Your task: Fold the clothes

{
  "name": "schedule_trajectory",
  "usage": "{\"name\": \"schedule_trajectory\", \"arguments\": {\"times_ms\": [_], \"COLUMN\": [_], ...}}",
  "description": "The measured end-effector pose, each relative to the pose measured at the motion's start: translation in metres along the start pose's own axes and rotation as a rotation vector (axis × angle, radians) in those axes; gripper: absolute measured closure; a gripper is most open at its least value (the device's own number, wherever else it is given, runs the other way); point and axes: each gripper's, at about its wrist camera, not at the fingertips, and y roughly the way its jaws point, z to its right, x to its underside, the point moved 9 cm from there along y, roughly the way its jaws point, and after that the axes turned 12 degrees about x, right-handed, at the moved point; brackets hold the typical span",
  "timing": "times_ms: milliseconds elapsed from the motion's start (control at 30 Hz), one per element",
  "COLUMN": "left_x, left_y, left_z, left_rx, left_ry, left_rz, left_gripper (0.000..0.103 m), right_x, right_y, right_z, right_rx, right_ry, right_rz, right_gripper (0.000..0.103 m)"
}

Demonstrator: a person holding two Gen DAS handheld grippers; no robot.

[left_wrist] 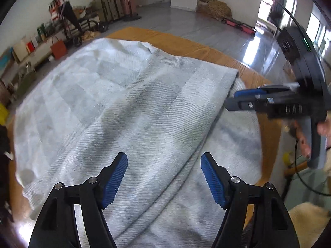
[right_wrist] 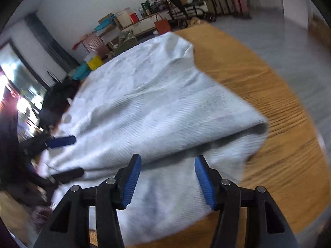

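A pale grey checked knit garment (left_wrist: pixel 124 107) lies spread over the wooden tabletop (left_wrist: pixel 206 45), one layer folded across it with the fold edge running from about five o'clock toward two o'clock. The left tongs (left_wrist: pixel 164 177) hang over the cloth with the blue pads apart, gripping nothing. The right tongs (right_wrist: pixel 168 179) are likewise parted above the garment's near edge, holding nothing, at the cloth's three o'clock side in the left wrist view.
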Motion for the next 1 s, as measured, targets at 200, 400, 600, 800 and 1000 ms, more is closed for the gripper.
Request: {"name": "schedule_trajectory", "arguments": {"times_ms": [200, 400, 600, 800, 1000], "left_x": [0.003, 0.004, -0.004, -0.001, -0.015], "left_y": [-0.008, -0.008, 0.005, 0.027, 0.006], "left_z": [-0.007, 0.001, 0.015, 0.005, -0.001], "left_rx": [-0.08, -0.168, -0.14, -0.089, -0.014], "left_ry": [0.058, 0.164, 0.196, 0.156, 0.052], "left_rz": [0.038, 0.07, 0.08, 0.011, 0.097], "left_gripper": [0.029, 0.029, 0.029, 0.087, 0.097], "right_x": [-0.017, -0.027, -0.042, -0.006, 0.006], "right_y": [0.011, -0.003, -0.023, -0.028, -0.029], "right_z": [-0.016, -0.018, -0.004, -0.001, 0.004], "right_rx": [-0.059, -0.102, -0.12, -0.071, -0.221], "right_ry": [0.047, 0.09, 0.148, 0.07, 0.228], "right_rz": [0.017, 0.06, 0.091, 0.02, -0.021], "right_gripper": [0.053, 0.097, 0.096, 0.058, 0.051]}}
